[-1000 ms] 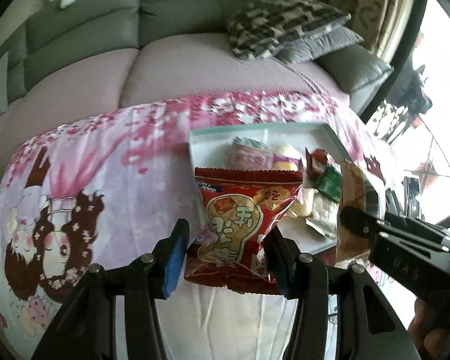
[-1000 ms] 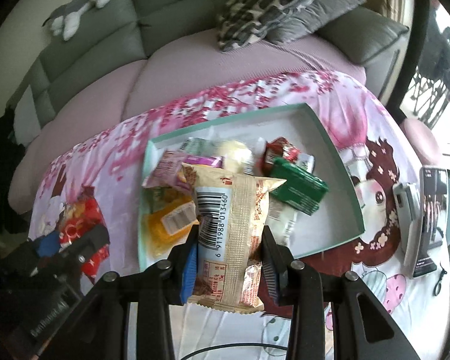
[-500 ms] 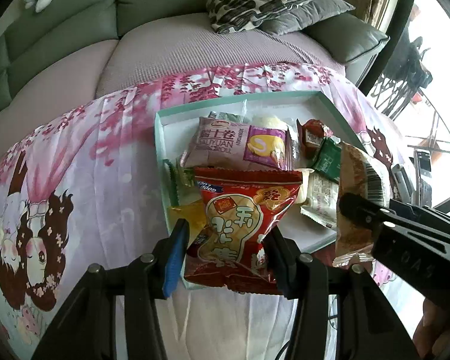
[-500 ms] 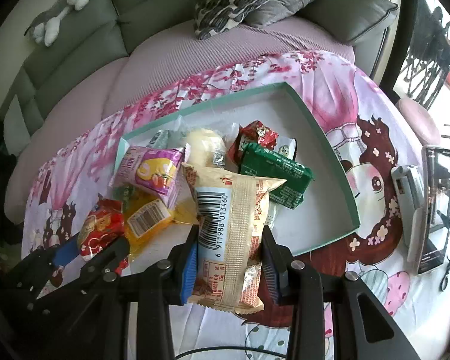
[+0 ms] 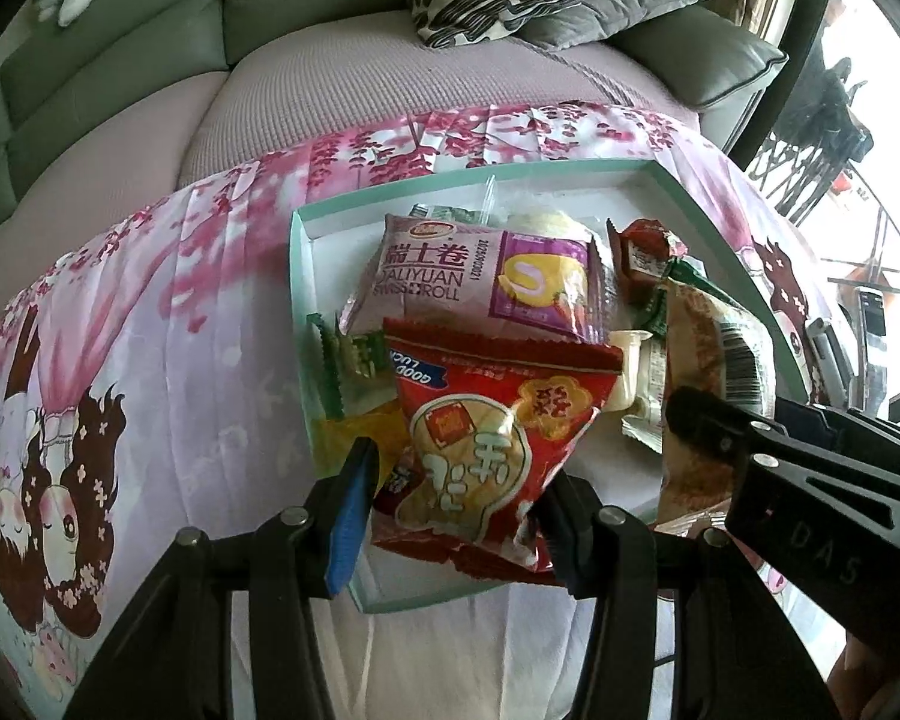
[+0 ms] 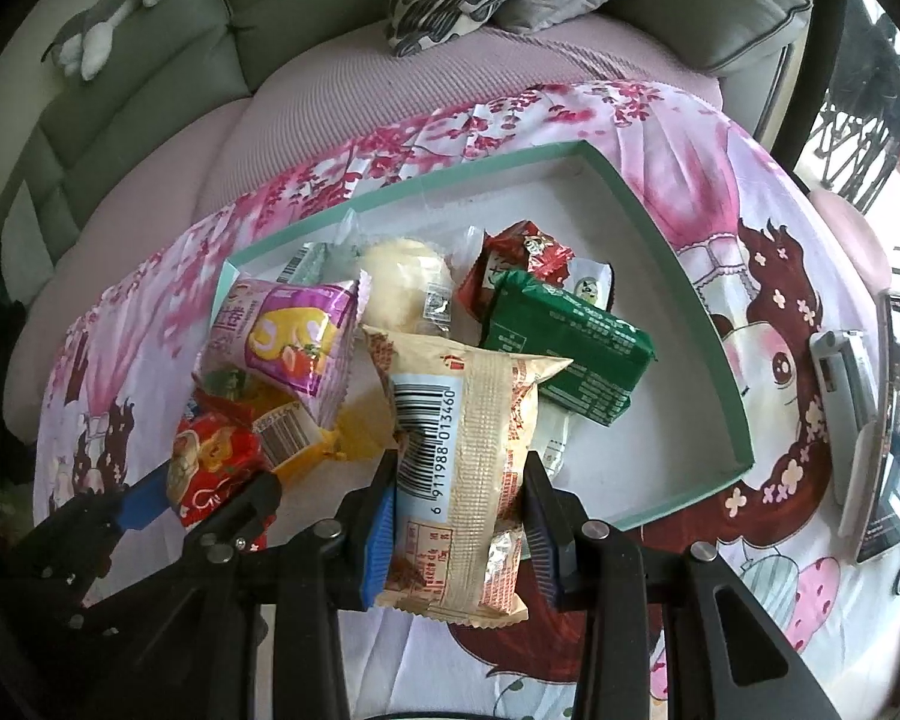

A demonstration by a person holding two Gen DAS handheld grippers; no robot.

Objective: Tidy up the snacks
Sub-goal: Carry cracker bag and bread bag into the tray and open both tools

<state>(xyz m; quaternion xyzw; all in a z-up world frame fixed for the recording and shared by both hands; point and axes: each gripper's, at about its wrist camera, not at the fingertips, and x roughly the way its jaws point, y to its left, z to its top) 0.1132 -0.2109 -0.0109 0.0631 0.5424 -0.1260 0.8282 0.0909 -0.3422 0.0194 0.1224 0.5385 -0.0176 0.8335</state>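
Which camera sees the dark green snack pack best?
The right wrist camera. There the dark green pack lies in full view inside the tray, just beyond the beige bag held in the right claw. The left wrist camera shows only a green sliver of it behind other snacks.

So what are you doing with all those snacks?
A person is sorting snacks into a teal tray on a pink cartoon cloth. The left gripper is shut on a red snack bag, and the right gripper is shut on a beige packet with a barcode. Both are held just above the tray, where a Swiss roll pack, a green packet and other snacks already lie.
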